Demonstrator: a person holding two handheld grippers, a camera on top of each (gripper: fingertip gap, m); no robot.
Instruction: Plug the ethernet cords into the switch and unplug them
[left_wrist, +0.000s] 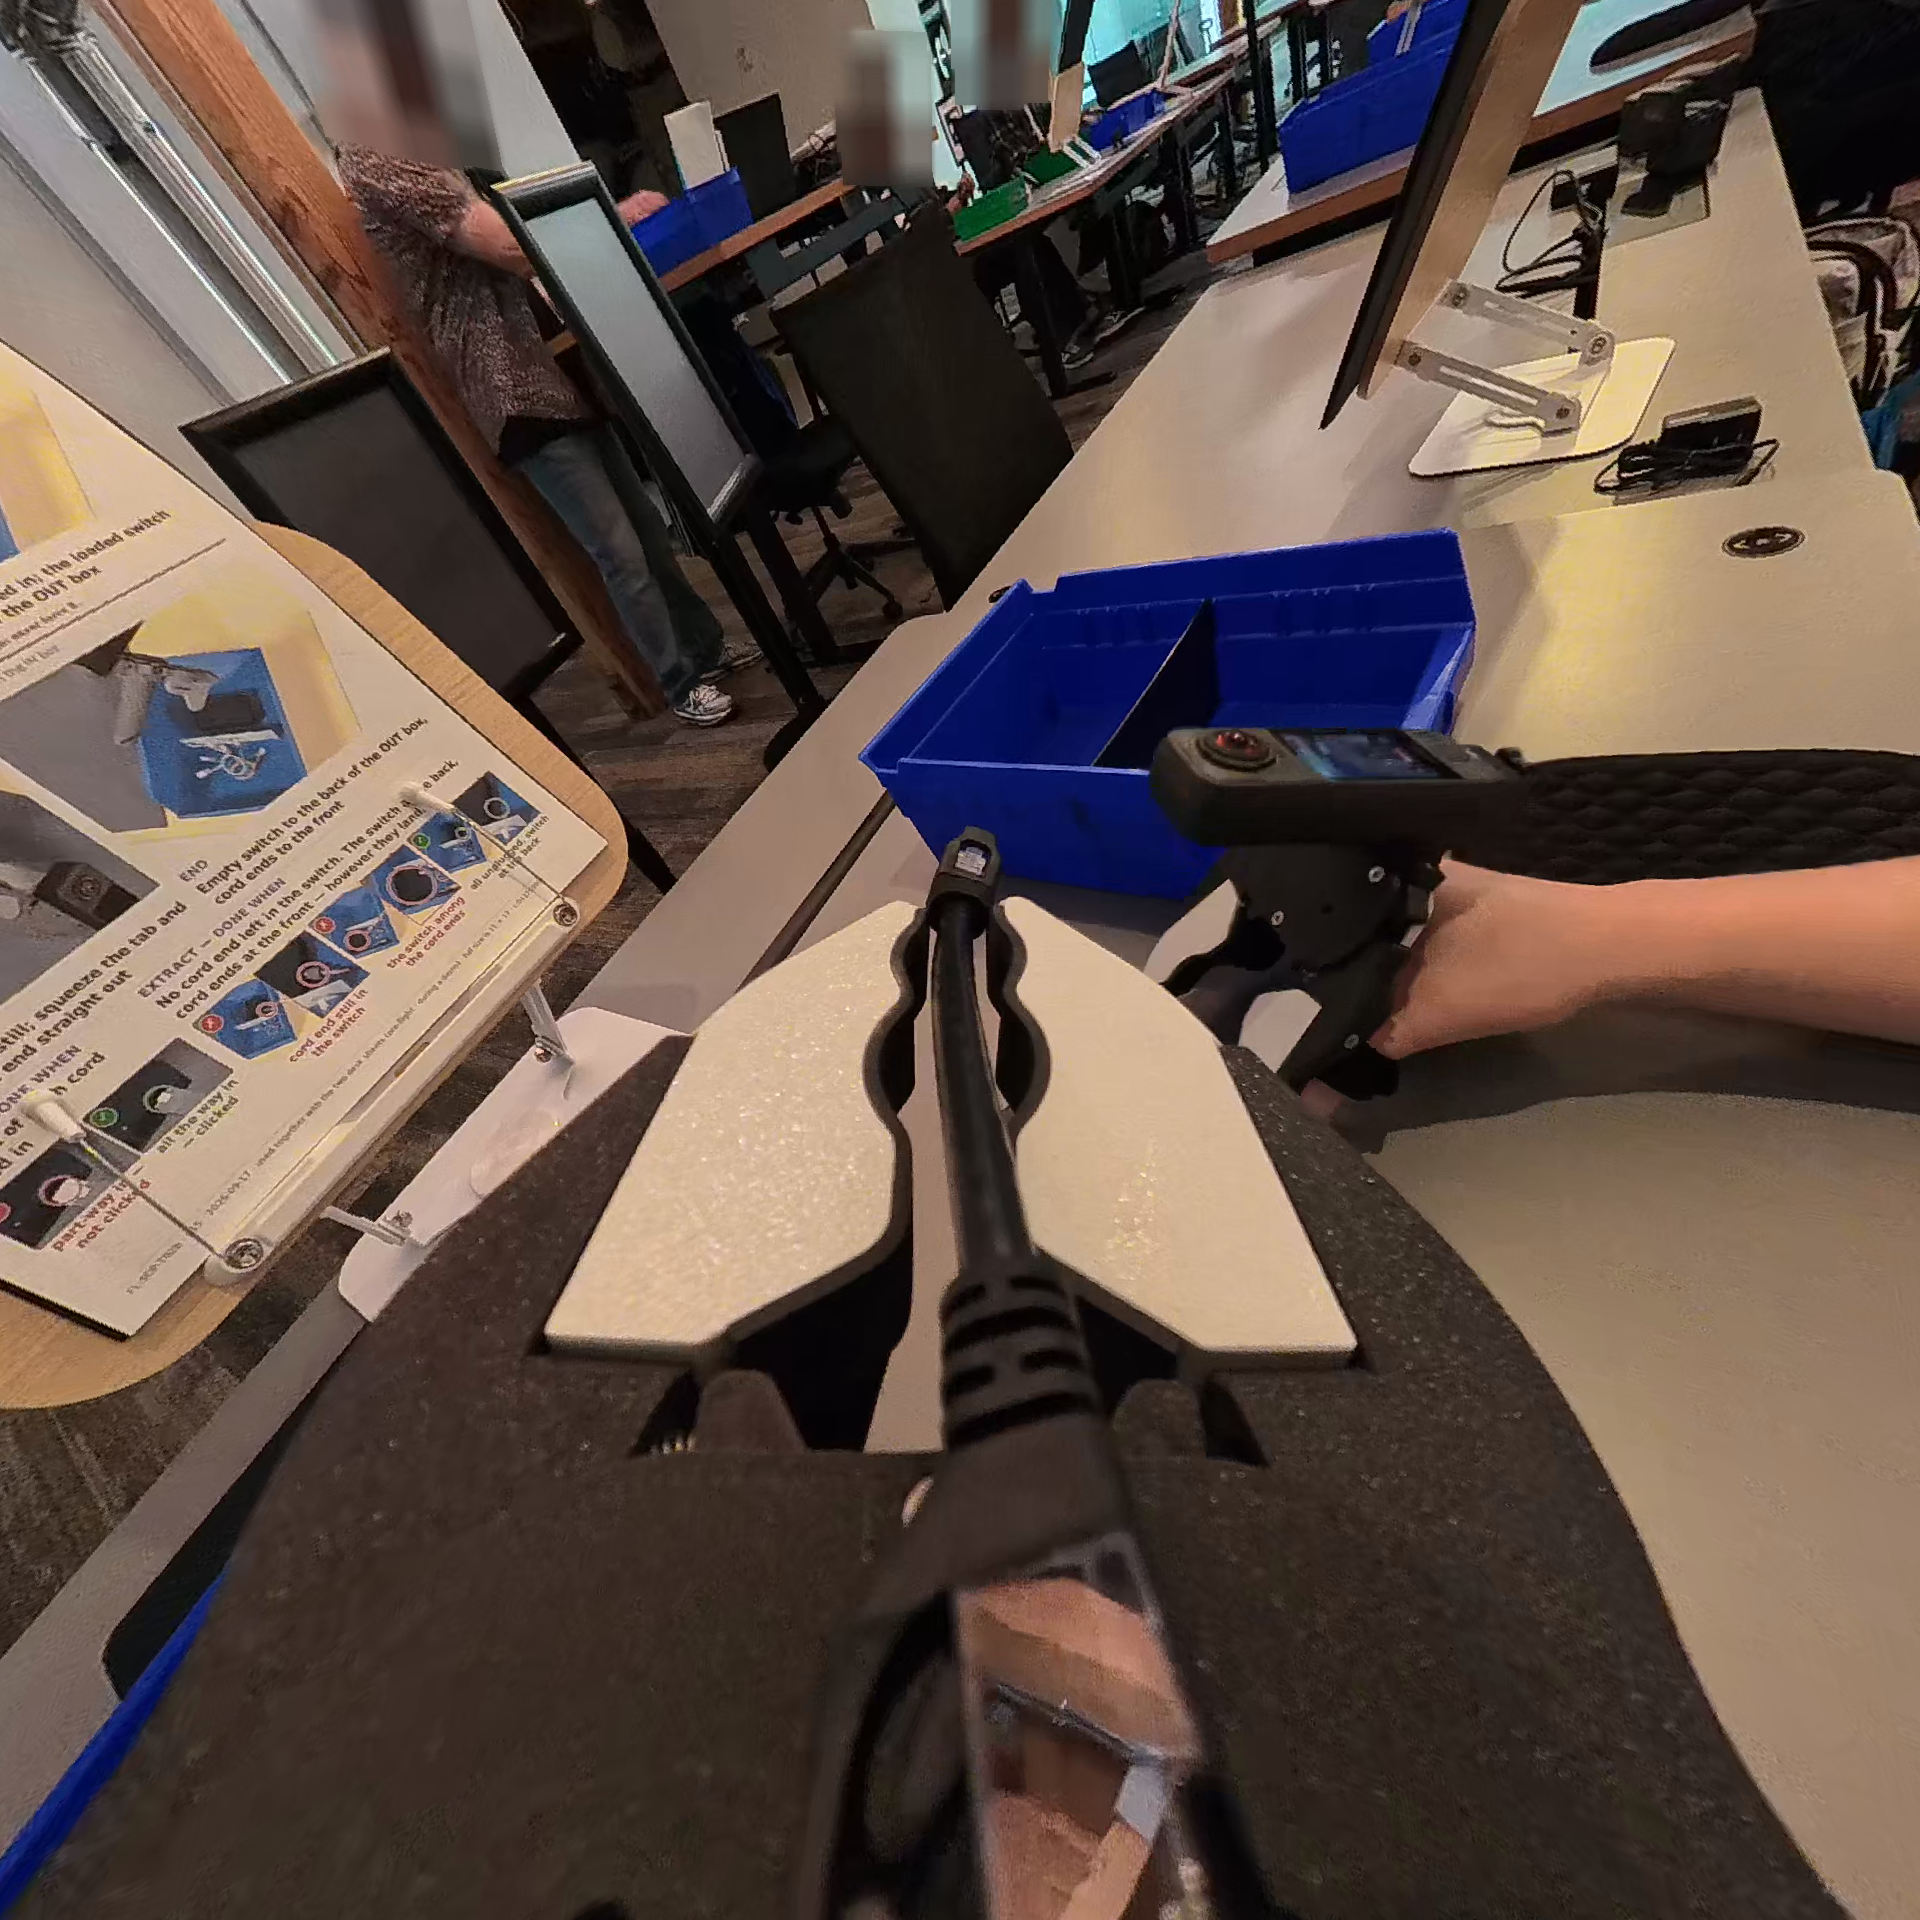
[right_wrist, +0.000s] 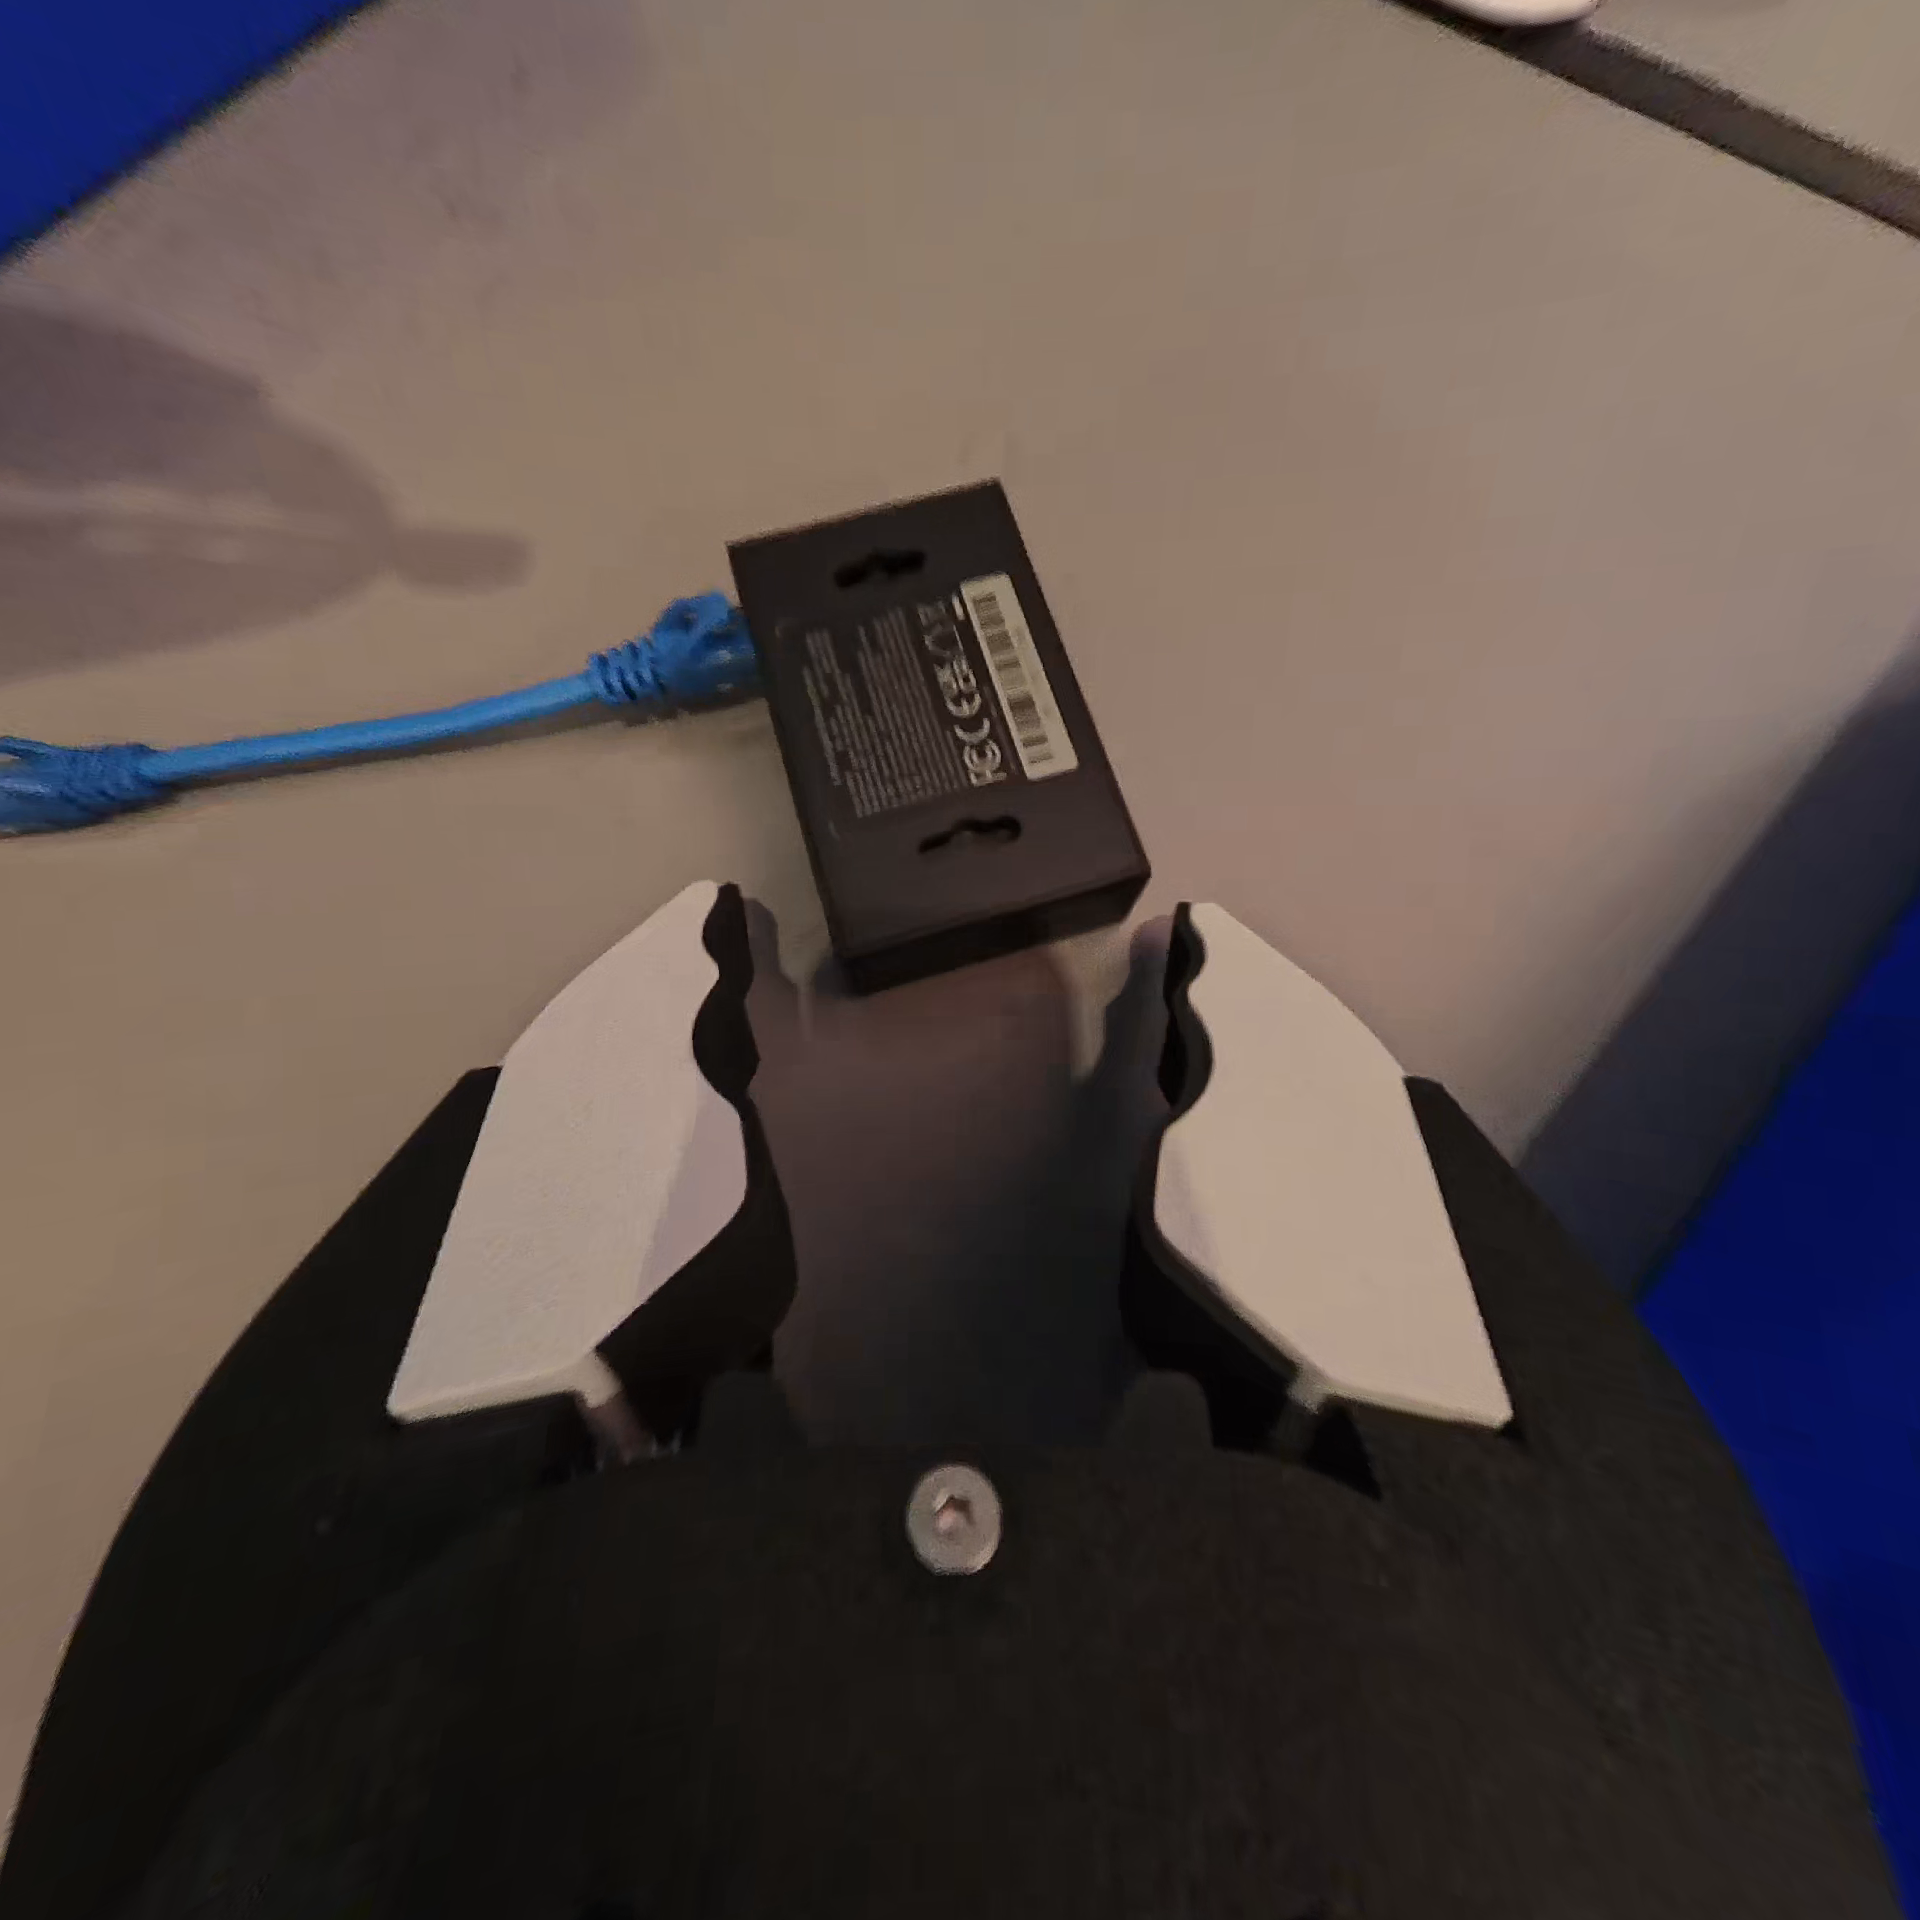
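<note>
My left gripper (left_wrist: 961, 920) is shut on a black ethernet cord (left_wrist: 971, 1091). The cord runs lengthwise between the fingers and its plug (left_wrist: 968, 860) sticks out past the tips, held above the table. In the right wrist view a small black switch (right_wrist: 935, 717) lies underside up on the grey table, and a blue ethernet cord (right_wrist: 436, 727) is plugged into its left side. My right gripper (right_wrist: 956, 904) is open and empty, just short of the switch's near end. It also shows in the left wrist view (left_wrist: 1278, 1018), held by a hand low over the table.
An empty blue bin (left_wrist: 1174, 686) with a divider stands on the table beyond the left gripper. An instruction board (left_wrist: 239, 935) leans on a stand at the left. A second stand (left_wrist: 1507, 384) and black adapters sit at the back right. People stand among desks behind. There is about 25 centimetres between the tips of the two grippers.
</note>
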